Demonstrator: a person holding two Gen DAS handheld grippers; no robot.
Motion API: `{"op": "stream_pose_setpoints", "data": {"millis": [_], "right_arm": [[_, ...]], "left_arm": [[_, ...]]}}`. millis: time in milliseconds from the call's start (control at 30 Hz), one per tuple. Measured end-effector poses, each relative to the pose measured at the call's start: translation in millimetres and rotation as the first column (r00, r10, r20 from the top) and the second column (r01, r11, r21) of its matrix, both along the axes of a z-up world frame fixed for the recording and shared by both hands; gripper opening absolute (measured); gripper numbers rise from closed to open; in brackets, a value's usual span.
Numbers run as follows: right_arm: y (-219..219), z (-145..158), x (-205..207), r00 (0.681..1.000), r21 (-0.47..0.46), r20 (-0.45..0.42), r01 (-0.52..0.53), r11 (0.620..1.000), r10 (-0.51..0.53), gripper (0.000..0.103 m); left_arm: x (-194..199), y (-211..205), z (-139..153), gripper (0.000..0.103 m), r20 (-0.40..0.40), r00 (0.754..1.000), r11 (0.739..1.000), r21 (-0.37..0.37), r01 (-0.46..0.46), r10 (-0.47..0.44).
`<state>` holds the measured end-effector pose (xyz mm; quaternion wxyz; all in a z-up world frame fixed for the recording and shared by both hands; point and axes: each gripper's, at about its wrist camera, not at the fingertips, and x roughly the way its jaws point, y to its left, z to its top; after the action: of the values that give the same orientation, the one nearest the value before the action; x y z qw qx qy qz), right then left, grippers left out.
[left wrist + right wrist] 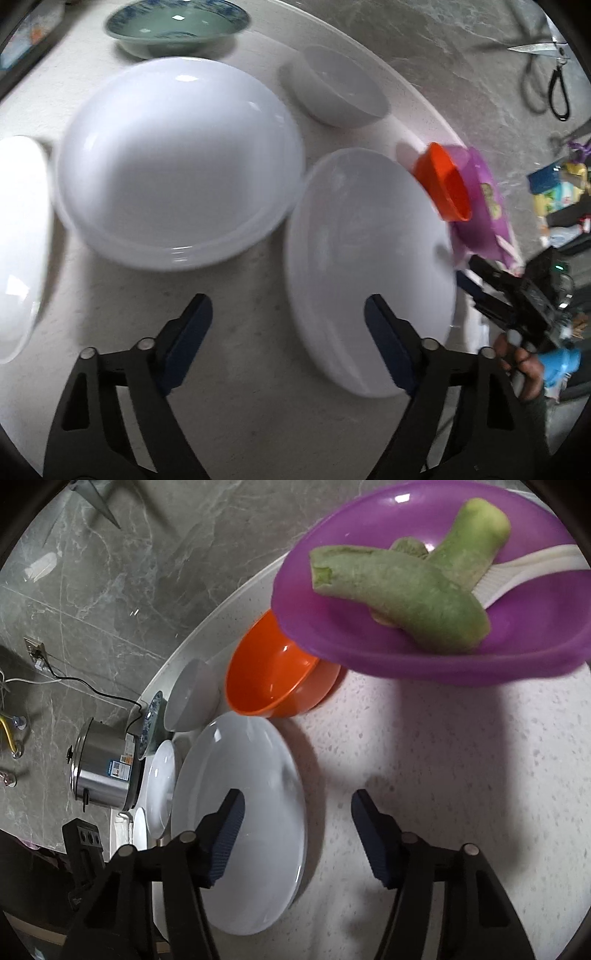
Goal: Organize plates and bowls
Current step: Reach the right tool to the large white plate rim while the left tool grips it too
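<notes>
In the left wrist view my left gripper (286, 314) is open and empty above the round white table (229, 369). Ahead of it stands a large white plate stack (181, 162), with a flat white plate (369, 266) to the right under the right finger. A small white bowl (340, 88), a green patterned bowl (177, 26), an orange bowl (443, 184) and a purple bowl (484, 206) lie beyond. In the right wrist view my right gripper (297, 818) is open and empty, over the white plate (240, 812) edge. The purple bowl (436, 590) holds green vegetable pieces (399, 590) and a white spoon (524, 572), beside the orange bowl (273, 679).
Another white plate (18, 236) sits at the left edge. Scissors (554, 66) and clutter lie on the grey floor past the table edge. In the right wrist view a steel rice cooker (103, 764) stands on the floor, with a white bowl (188, 698) and plates (159, 782) along the table rim.
</notes>
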<state>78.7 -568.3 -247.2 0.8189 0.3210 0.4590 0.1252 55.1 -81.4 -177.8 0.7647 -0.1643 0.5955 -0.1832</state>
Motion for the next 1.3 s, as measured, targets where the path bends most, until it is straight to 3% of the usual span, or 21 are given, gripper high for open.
{"op": "stream_pose_setpoints", "data": {"millis": [67, 200, 333, 600, 800, 1033, 1300], "right_arm": [[0.1, -3.2, 5.9, 0.999, 0.032, -0.013, -0.039, 0.999, 0.040, 0.060], [-1.7, -10.8, 12.6, 0.994, 0.072, -0.027, -0.106, 0.992, 0.108, 0.055], [-13.4, -16.5, 16.7, 0.994, 0.125, -0.025, -0.102, 0.987, 0.106, 0.054], [-11.0, -11.2, 27.8, 0.993, 0.123, -0.018, -0.115, 0.986, 0.118, 0.054], [-1.2, -13.7, 29.8, 0.994, 0.092, -0.051, -0.091, 0.992, 0.096, 0.048], [5.2, -16.6, 32.8, 0.990, 0.027, -0.104, -0.096, 0.995, 0.099, 0.018], [3.8, -17.6, 30.4, 0.988, 0.024, -0.126, -0.081, 0.996, 0.084, 0.016]], "left_arm": [[2.4, -0.4, -1.8, 0.073, -0.006, 1.000, 1.000, -0.028, 0.011, -0.011], [12.7, -8.0, -5.9, 0.071, -0.025, 0.998, 0.995, -0.083, 0.060, -0.062], [17.7, -5.5, -5.8, 0.071, -0.034, 0.995, 0.992, -0.094, 0.085, -0.089], [26.6, 0.6, -11.1, 0.070, -0.047, 0.994, 0.986, -0.142, 0.089, -0.097], [29.5, 0.1, -14.6, 0.043, -0.062, 0.991, 0.982, -0.153, 0.110, -0.121], [35.3, -5.8, -16.9, 0.042, -0.069, 0.989, 0.980, -0.158, 0.117, -0.129], [38.7, 2.7, -22.1, 0.020, -0.099, 0.988, 0.985, -0.141, 0.100, -0.115]]}}
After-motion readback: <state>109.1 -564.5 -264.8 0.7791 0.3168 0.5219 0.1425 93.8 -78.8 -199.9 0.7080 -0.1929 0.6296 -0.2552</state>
